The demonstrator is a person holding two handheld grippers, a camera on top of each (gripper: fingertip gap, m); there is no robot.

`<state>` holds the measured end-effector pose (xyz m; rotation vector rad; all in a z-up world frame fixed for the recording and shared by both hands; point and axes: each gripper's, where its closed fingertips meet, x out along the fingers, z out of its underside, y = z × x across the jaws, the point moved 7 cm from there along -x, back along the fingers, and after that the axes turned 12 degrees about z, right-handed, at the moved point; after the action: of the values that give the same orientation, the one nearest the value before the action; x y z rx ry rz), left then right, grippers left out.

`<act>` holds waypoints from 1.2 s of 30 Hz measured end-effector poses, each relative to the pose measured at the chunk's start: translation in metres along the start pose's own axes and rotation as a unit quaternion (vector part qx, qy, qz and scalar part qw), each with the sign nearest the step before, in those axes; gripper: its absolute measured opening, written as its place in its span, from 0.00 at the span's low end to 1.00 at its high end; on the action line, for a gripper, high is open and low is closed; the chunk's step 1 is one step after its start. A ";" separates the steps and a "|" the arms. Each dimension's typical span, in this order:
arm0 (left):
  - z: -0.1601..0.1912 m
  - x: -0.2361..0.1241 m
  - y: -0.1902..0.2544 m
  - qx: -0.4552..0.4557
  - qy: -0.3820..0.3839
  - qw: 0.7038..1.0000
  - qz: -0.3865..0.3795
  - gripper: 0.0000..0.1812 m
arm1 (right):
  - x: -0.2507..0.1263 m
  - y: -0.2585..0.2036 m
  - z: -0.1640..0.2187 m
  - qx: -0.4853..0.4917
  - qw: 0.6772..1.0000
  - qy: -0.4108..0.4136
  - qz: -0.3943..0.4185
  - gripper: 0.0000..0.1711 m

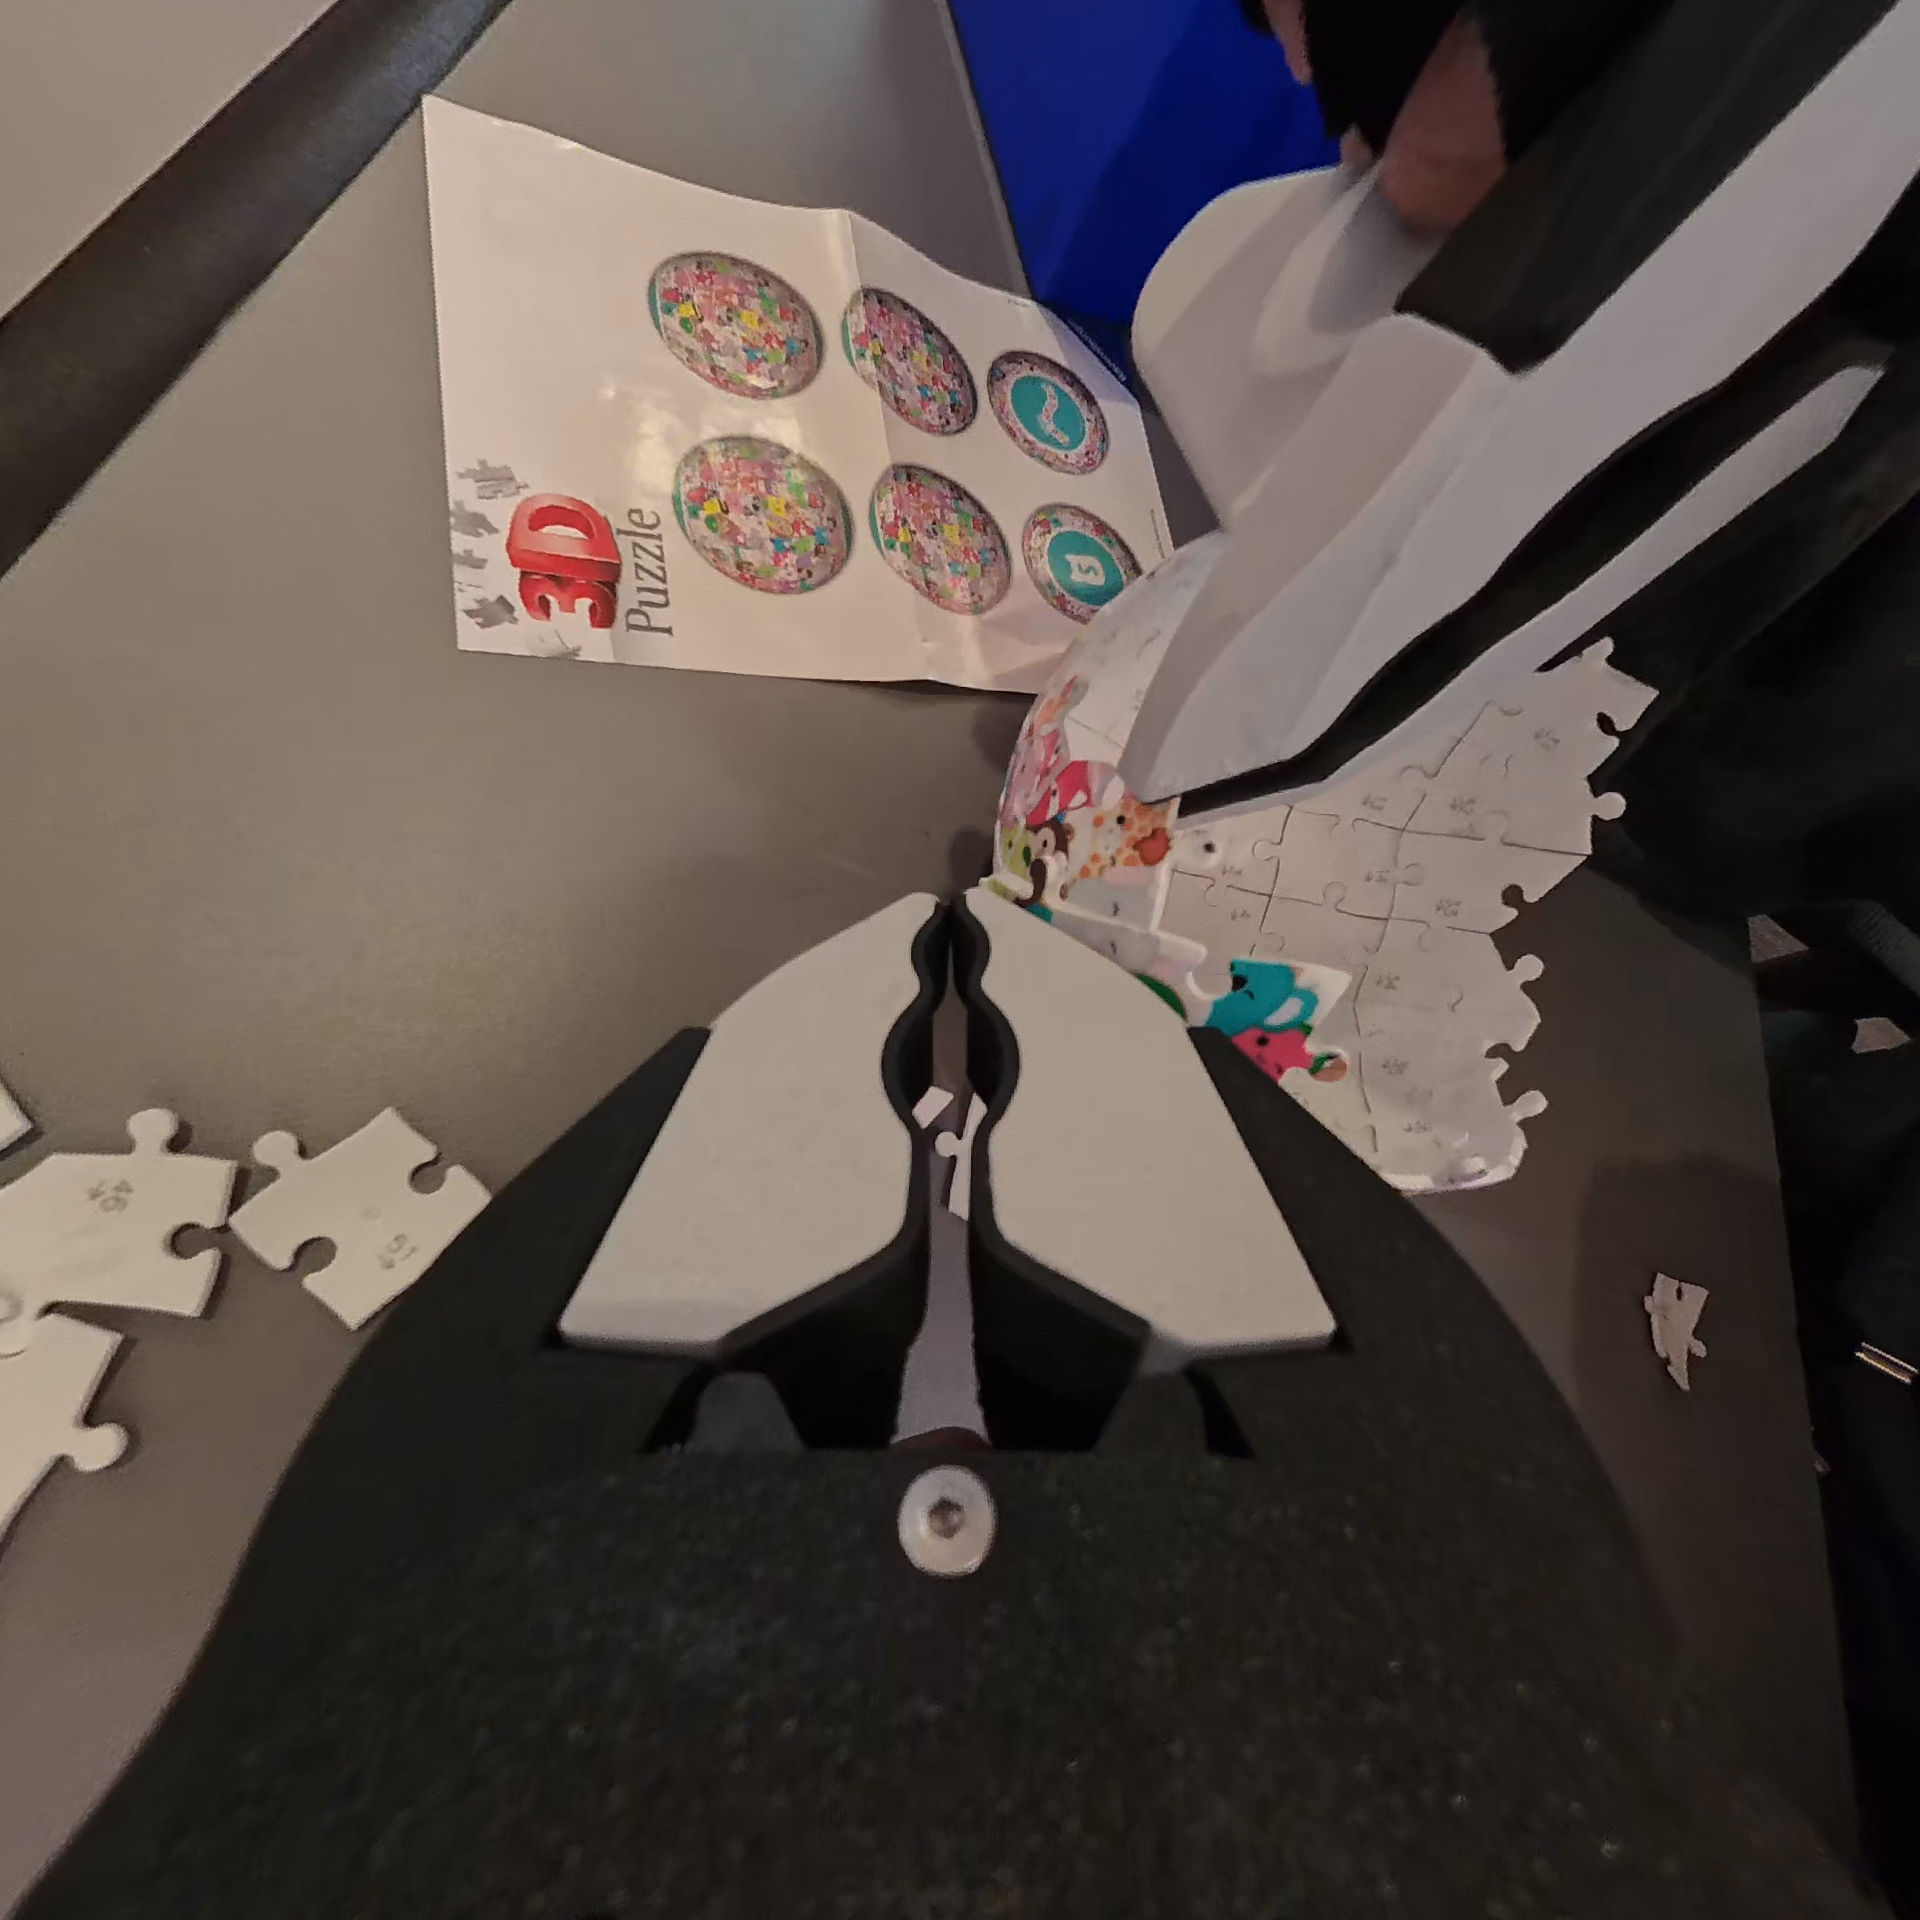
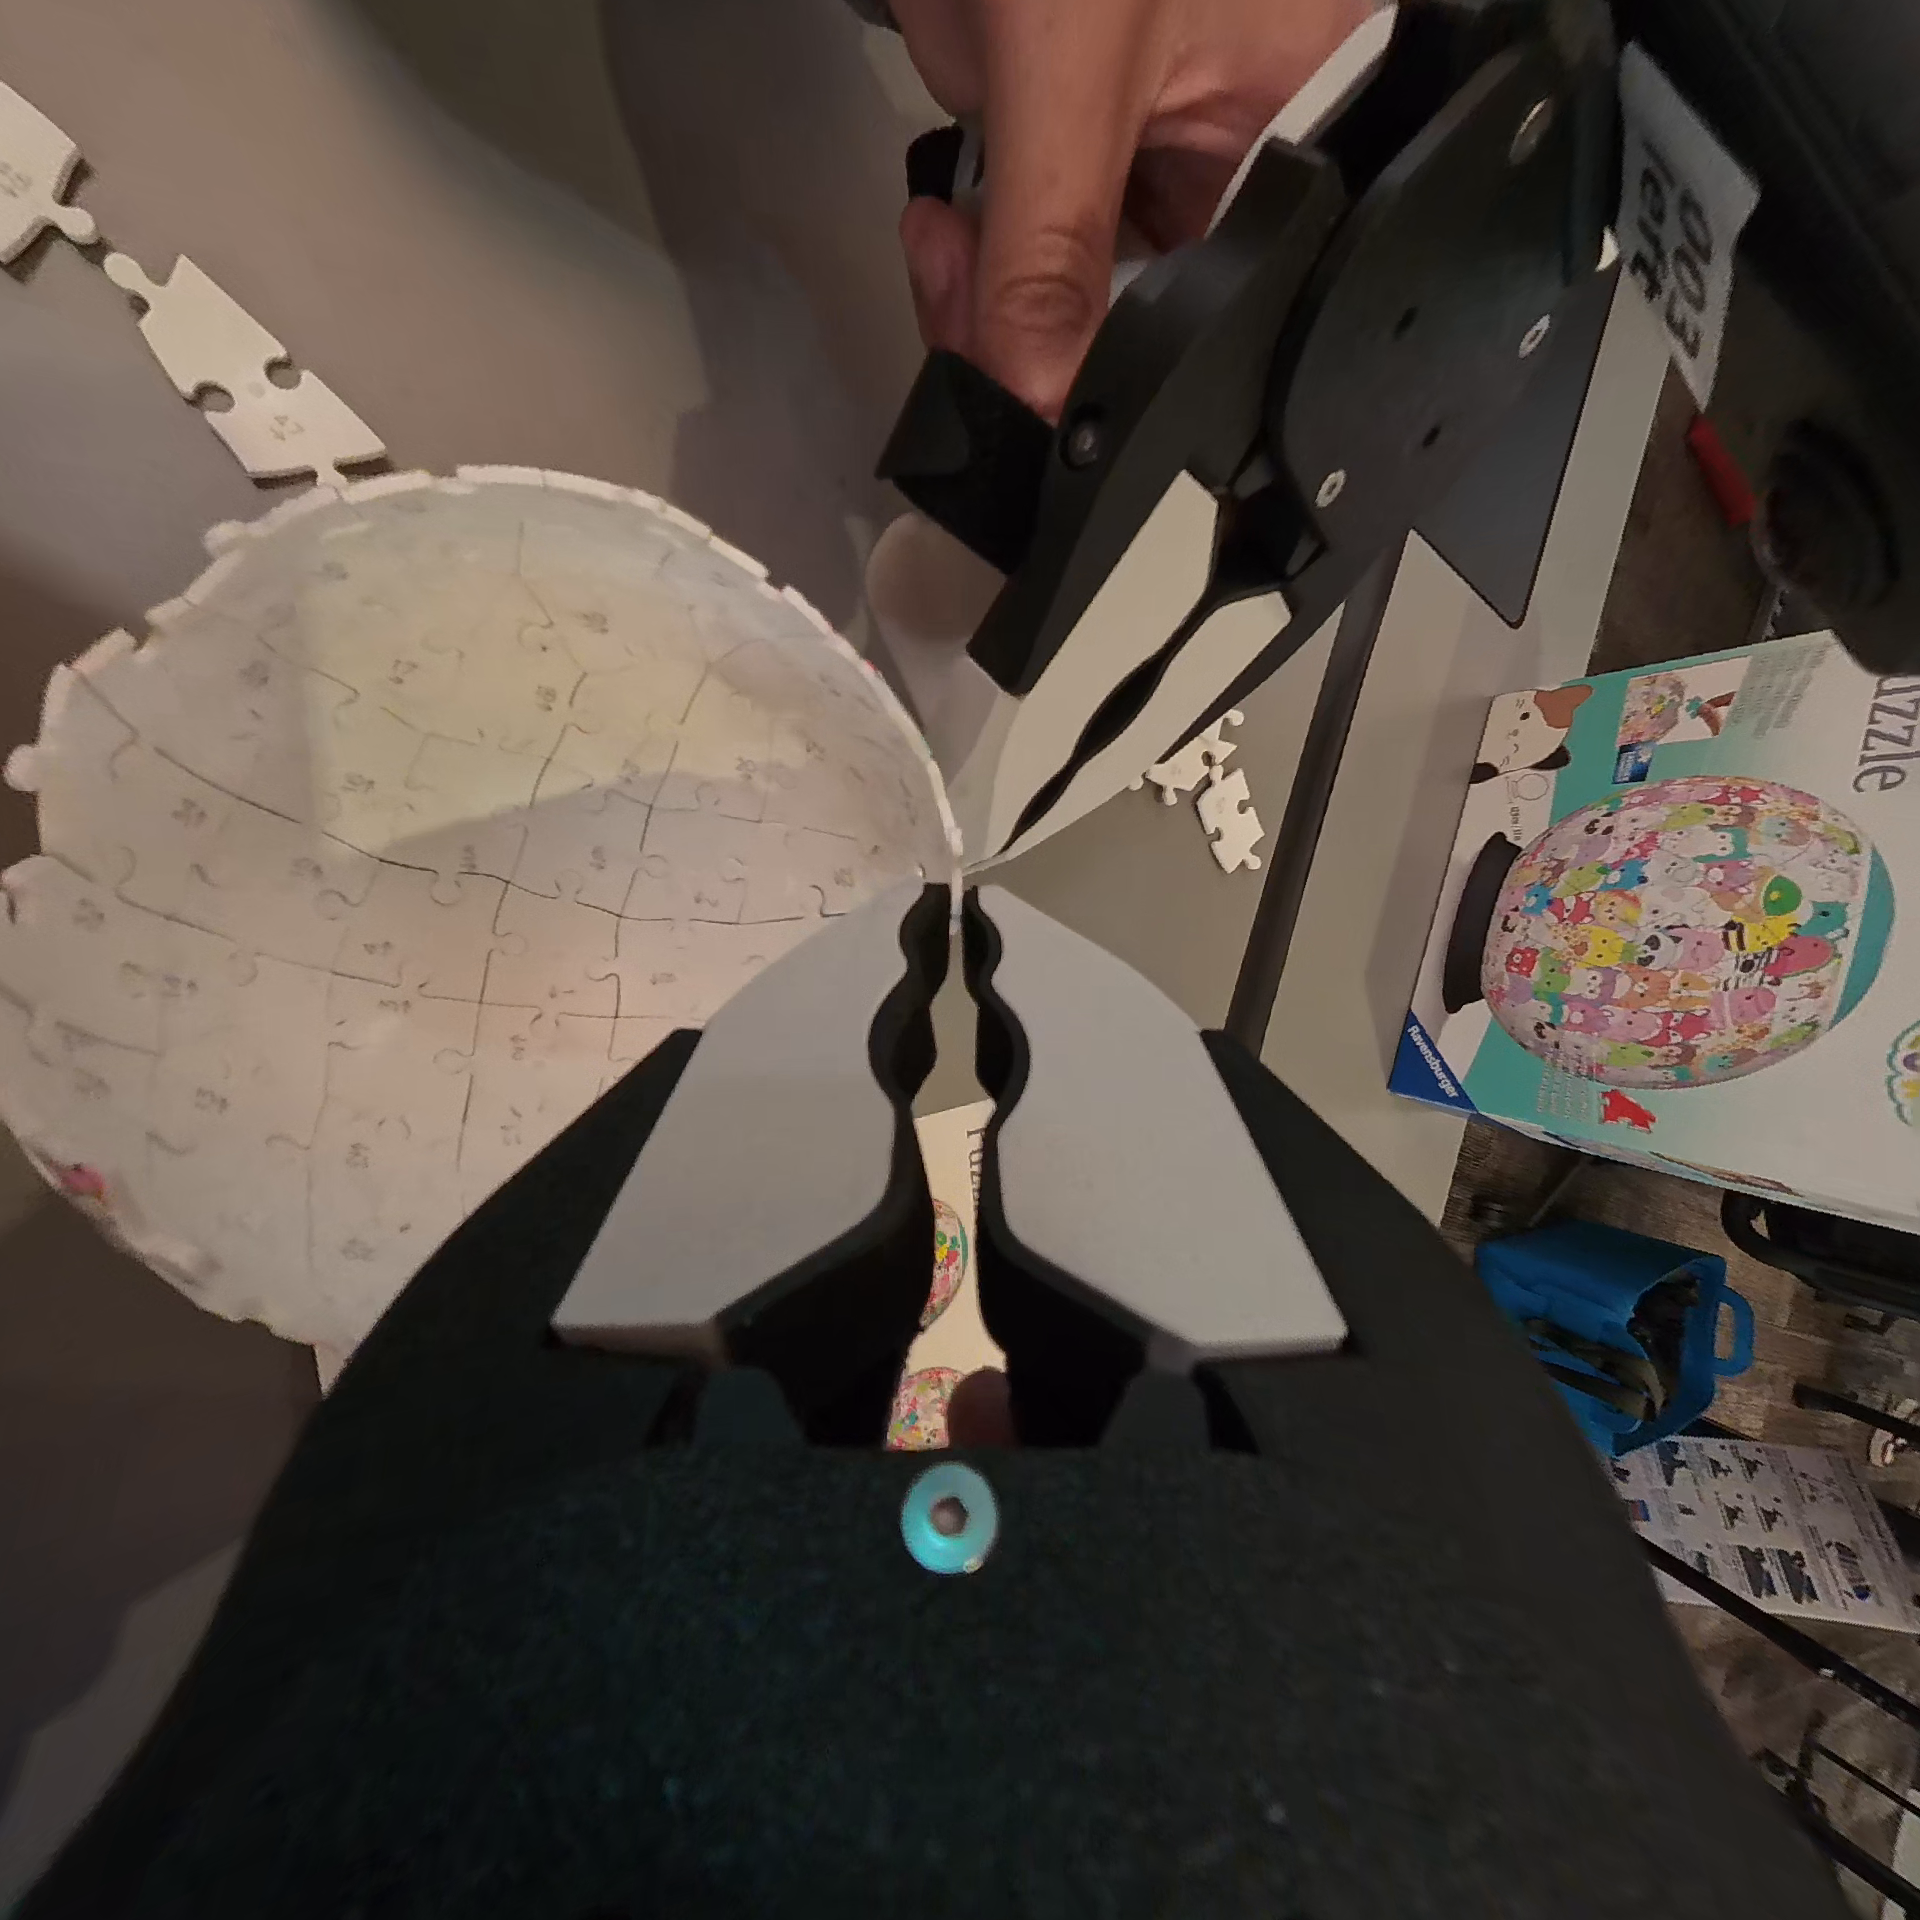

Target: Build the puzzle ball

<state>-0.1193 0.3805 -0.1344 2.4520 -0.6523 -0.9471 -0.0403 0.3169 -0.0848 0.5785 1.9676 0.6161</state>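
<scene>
in the left wrist view the left gripper (image 1: 951, 914) has its jaws closed to a slit, tips touching the rim of the half-built puzzle ball (image 1: 1392, 935) on the grey table (image 1: 312, 831). the right gripper (image 2: 954, 904) is likewise pinched nearly together, nipping the same rim edge where the shell's white inside (image 2: 416, 831) faces up. loose pieces (image 1: 353, 1210) lie to the left; farther off, an instruction leaflet (image 1: 727, 416); in the right wrist view a puzzle box (image 2: 1683, 935).
</scene>
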 end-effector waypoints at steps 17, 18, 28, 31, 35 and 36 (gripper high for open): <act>0.003 0.001 -0.006 -0.025 0.013 0.999 0.042 0.00 | 0.002 -0.003 0.001 -0.018 1.000 -0.020 0.002 0.01; 0.002 -0.002 -0.006 -0.024 0.019 0.999 0.041 0.00 | 0.003 -0.003 0.002 -0.018 1.000 -0.022 0.002 0.01; 0.002 -0.010 -0.006 -0.015 0.016 0.999 0.025 0.00 | 0.005 -0.003 0.002 -0.007 1.000 -0.023 0.001 0.01; 0.004 -0.004 -0.005 -0.014 0.006 0.999 0.038 0.00 | 0.005 -0.003 0.003 -0.004 1.000 -0.027 0.000 0.02; 0.004 0.000 -0.003 -0.010 0.003 0.999 0.036 0.00 | 0.006 -0.003 0.003 -0.002 1.000 -0.027 -0.001 0.02; 0.004 0.000 -0.003 -0.012 0.005 0.999 0.039 0.00 | 0.006 -0.003 0.003 -0.002 1.000 -0.027 -0.001 0.02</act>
<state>-0.1209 0.3823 -0.1390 2.3895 -0.7238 -0.9077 -0.0408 0.3189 -0.0916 0.5848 1.9166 0.5974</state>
